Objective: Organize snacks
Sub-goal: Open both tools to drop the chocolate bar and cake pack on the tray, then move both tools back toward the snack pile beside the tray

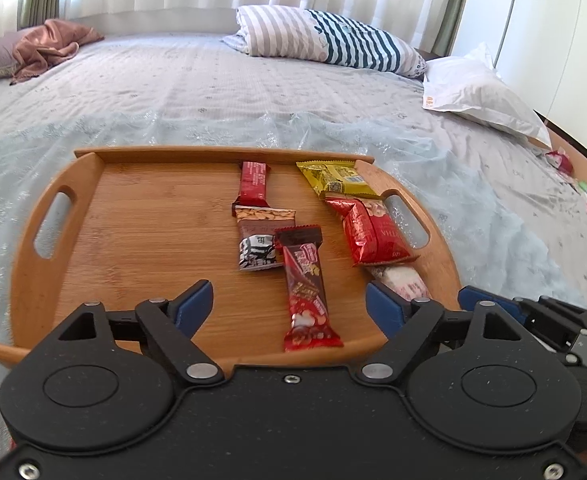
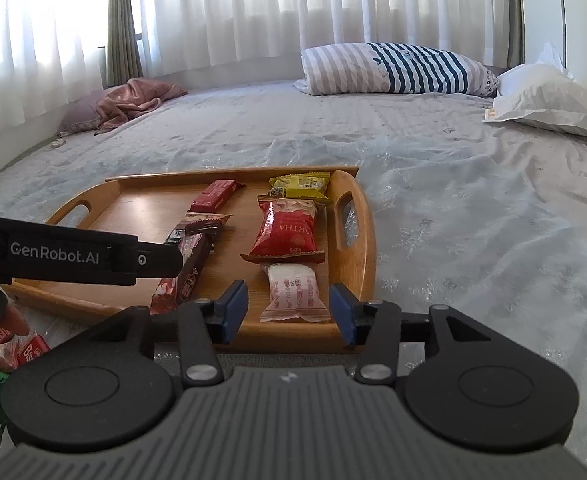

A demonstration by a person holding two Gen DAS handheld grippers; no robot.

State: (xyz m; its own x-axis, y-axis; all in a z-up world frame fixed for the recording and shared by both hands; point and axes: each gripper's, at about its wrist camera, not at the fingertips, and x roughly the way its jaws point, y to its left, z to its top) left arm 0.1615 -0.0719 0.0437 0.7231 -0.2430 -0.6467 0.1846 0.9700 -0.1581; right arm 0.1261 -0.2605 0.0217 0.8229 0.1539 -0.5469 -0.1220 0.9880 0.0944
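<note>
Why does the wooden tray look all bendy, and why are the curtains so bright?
Left wrist view: the fisheye lens bows the wooden tray and darkens the corners. Right wrist view: daylight through the white curtains washes them out at the left; the tray's straight back rail looks tilted and slightly curved.

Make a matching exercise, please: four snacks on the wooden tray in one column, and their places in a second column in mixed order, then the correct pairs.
Things:
1. yellow packet
2. white packet
3. big red bag
4. long red bar

Places:
A. between the yellow packet and the white packet, near the right handle
B. far right corner of the wooden tray
C. near the tray's front edge, in the left wrist view between the open left claw's fingers
D. in front of the open right claw, at the tray's near right

Pairs: 1-B, 2-D, 3-A, 4-C
</note>
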